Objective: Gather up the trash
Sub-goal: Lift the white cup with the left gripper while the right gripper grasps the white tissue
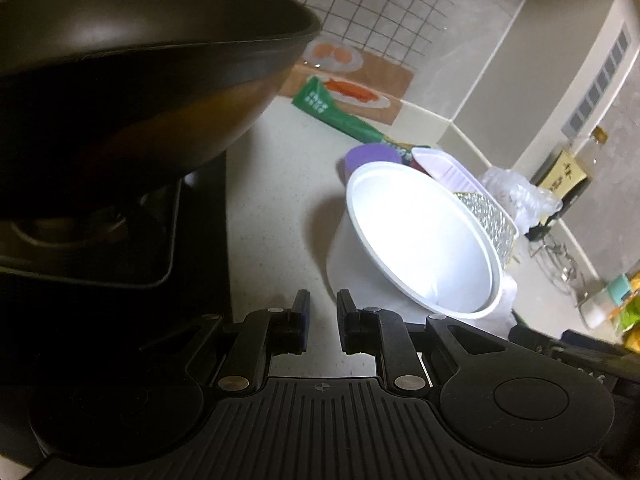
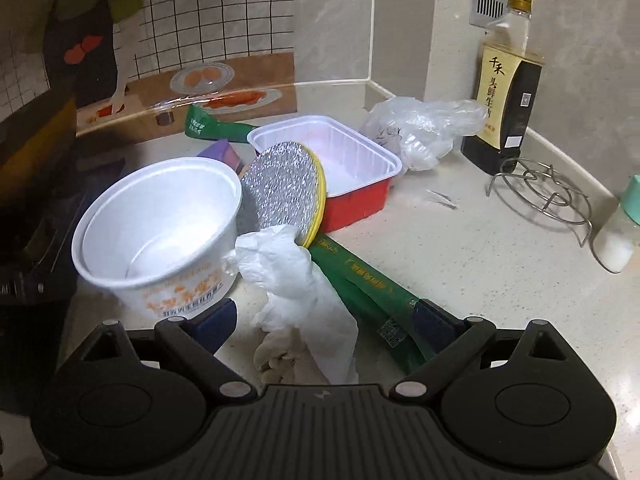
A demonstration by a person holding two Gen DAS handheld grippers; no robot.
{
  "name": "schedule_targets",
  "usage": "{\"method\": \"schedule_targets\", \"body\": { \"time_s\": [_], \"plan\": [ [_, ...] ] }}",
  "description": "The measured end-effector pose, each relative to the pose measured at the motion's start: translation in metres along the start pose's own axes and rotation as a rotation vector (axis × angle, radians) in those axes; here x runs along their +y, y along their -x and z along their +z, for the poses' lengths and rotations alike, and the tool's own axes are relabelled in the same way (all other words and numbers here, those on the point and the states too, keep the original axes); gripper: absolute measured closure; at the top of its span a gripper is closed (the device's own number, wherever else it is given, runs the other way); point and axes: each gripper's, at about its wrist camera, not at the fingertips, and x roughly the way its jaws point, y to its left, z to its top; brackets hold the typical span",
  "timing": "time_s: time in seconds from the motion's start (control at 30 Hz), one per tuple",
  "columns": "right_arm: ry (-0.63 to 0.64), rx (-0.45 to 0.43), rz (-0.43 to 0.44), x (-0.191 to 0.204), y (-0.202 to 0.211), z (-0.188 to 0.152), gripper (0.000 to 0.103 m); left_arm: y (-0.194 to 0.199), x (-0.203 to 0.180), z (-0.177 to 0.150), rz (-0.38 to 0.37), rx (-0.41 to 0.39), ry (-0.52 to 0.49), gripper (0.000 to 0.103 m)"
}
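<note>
Trash lies on a pale speckled counter [image 2: 480, 248]. A white paper noodle bowl [image 2: 160, 224] stands at the left; it also shows in the left wrist view [image 1: 420, 236]. A foil lid [image 2: 284, 192] leans on a red tray with a white inside [image 2: 344, 168]. A crumpled white tissue [image 2: 296, 292] and a green wrapper [image 2: 372, 292] lie between the fingers of my open right gripper [image 2: 324, 320]. My left gripper [image 1: 323, 312] is nearly closed and empty, just left of the bowl.
A black wok [image 1: 140, 72] sits on a dark stove [image 1: 100, 280] at the left. A clear plastic bag [image 2: 420, 128], a soy sauce bottle [image 2: 504, 92], a wire trivet [image 2: 548, 196] and a small white jar [image 2: 620, 232] stand at the right, against the tiled wall.
</note>
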Motion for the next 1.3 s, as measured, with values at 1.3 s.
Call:
{"method": "schedule_targets", "body": {
  "time_s": [1.3],
  "plan": [
    [0.056,-0.019,0.008,0.019,-0.013,-0.007,0.045,0.021,0.020,-0.005,-0.009,0.058,-0.018,0.081]
  ]
}}
